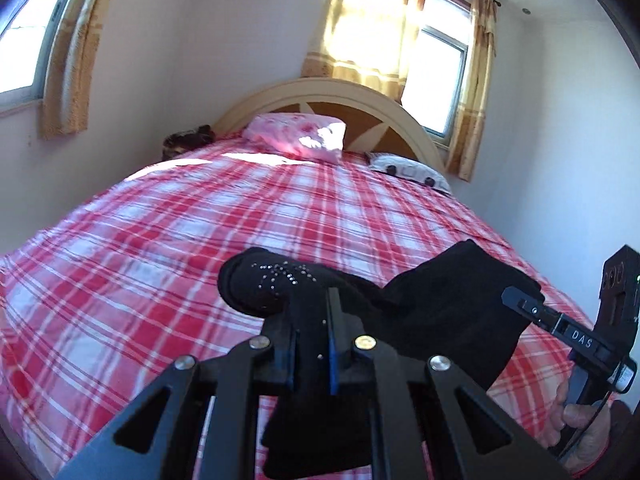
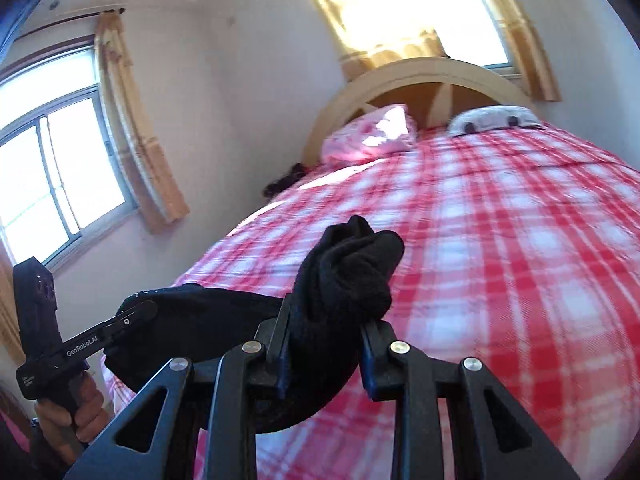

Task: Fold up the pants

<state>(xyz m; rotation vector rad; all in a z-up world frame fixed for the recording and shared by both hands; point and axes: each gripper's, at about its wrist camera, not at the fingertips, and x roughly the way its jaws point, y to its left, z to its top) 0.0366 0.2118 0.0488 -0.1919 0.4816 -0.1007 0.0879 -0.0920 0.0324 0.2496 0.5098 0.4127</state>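
Nearest, the left gripper (image 1: 314, 320) is pinching a fold of the black pants (image 1: 420, 312), its jaws pressing almost together on the cloth; a rolled part with small sparkling studs (image 1: 280, 276) is bulging just beyond the jaws. Beside it, the right gripper (image 2: 326, 320) is clamping a thicker bunch of the same pants (image 2: 348, 276), its jaws standing wider around the wad. Between the two grippers the dark cloth is hanging as a sagging band above the bed (image 1: 200, 216), and more of it is drooping below each grip. At the frame edges, a hand (image 1: 576, 420) is gripping the right handle, and another hand (image 2: 76, 412) is gripping the left handle. Beyond, the red-and-white checked bedspread (image 2: 500, 240) is lying flat. Farther back, a pink pillow (image 1: 300, 136) and a white patterned pillow (image 1: 408, 170) are resting against the arched headboard (image 1: 360, 100). Farthest, sunlit yellow curtains (image 1: 372, 32) are hanging at the windows (image 2: 60, 176).
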